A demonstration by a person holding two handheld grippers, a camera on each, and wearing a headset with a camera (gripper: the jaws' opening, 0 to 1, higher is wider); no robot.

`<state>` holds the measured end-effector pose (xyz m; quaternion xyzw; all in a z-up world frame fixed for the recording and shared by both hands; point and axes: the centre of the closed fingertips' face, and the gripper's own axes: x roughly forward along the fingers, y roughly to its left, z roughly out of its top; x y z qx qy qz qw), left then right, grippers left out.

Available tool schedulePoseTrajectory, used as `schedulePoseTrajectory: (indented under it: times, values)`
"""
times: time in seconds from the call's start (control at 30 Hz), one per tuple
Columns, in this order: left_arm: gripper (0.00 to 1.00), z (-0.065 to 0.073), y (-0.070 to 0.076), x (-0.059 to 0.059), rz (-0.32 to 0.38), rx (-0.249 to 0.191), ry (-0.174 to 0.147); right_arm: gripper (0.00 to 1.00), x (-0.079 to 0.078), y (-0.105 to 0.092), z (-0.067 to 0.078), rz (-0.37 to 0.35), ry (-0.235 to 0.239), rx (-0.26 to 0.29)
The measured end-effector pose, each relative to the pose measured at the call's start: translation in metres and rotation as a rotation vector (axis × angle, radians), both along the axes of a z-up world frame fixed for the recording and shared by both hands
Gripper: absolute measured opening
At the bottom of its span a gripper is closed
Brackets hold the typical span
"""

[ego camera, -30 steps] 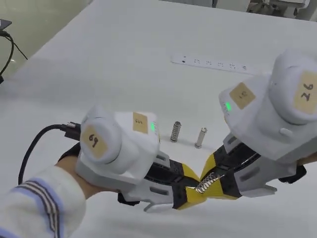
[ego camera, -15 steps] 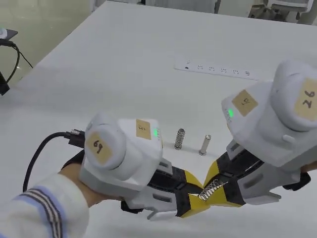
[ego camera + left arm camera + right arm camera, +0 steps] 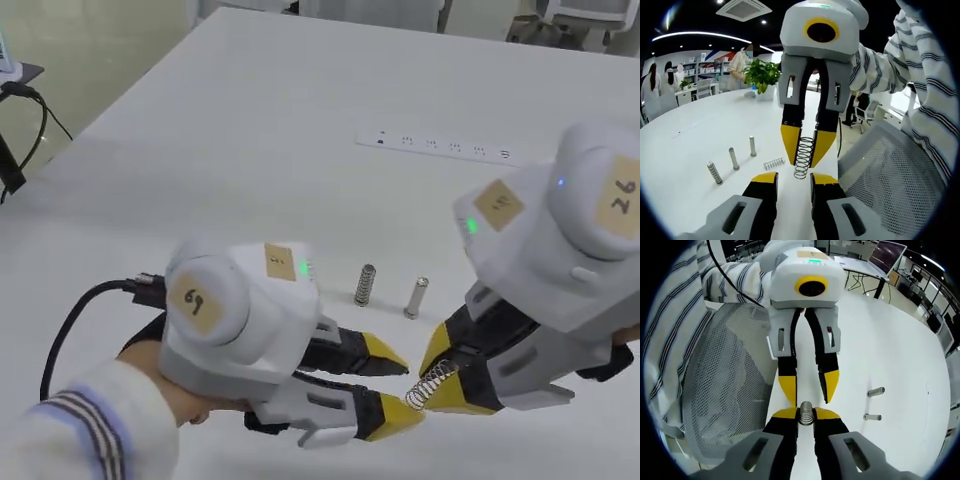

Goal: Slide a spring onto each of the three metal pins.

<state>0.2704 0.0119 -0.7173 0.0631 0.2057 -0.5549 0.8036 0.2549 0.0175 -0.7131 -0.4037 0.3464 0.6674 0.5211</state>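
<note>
Right gripper is clamping a spring between its yellow tips above the white table, while left gripper is facing it tip to tip, jaws parted and empty, both near a sprung pin and a bare pin standing upright.

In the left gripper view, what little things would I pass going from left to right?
Pin wearing a spring → bare pin → second bare pin → loose spring lying flat → held spring, pinched by the right gripper.
</note>
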Motion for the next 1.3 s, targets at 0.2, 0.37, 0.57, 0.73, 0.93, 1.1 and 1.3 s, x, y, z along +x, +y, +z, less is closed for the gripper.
schedulePoseTrajectory:
  times: [0.2,0.37,0.57,0.73,0.93,1.1,1.3]
  values:
    - [0.26,-0.004,0.010,0.003,0.047,0.015,0.006,0.08,0.004,-0.004,-0.001,-0.013,-0.005,-0.008]
    - [0.37,-0.008,0.022,0.010,0.118,0.006,0.018,0.08,0.008,-0.008,0.000,-0.024,-0.012,-0.014]
    - [0.55,-0.020,0.038,0.022,0.210,0.011,0.056,0.08,0.014,-0.012,0.001,-0.044,-0.015,-0.019]
    - [0.66,-0.026,0.046,0.027,0.264,0.023,0.075,0.08,0.018,-0.015,0.001,-0.052,-0.018,-0.024]
    - [0.81,-0.027,0.049,0.032,0.293,0.027,0.062,0.08,0.023,-0.018,-0.001,-0.056,-0.017,-0.036]
    - [0.92,-0.026,0.052,0.037,0.328,0.011,0.051,0.08,0.028,-0.021,-0.001,-0.061,-0.021,-0.041]
    - [0.98,-0.025,0.056,0.040,0.347,0.004,0.056,0.08,0.036,-0.026,0.000,-0.073,-0.027,-0.050]
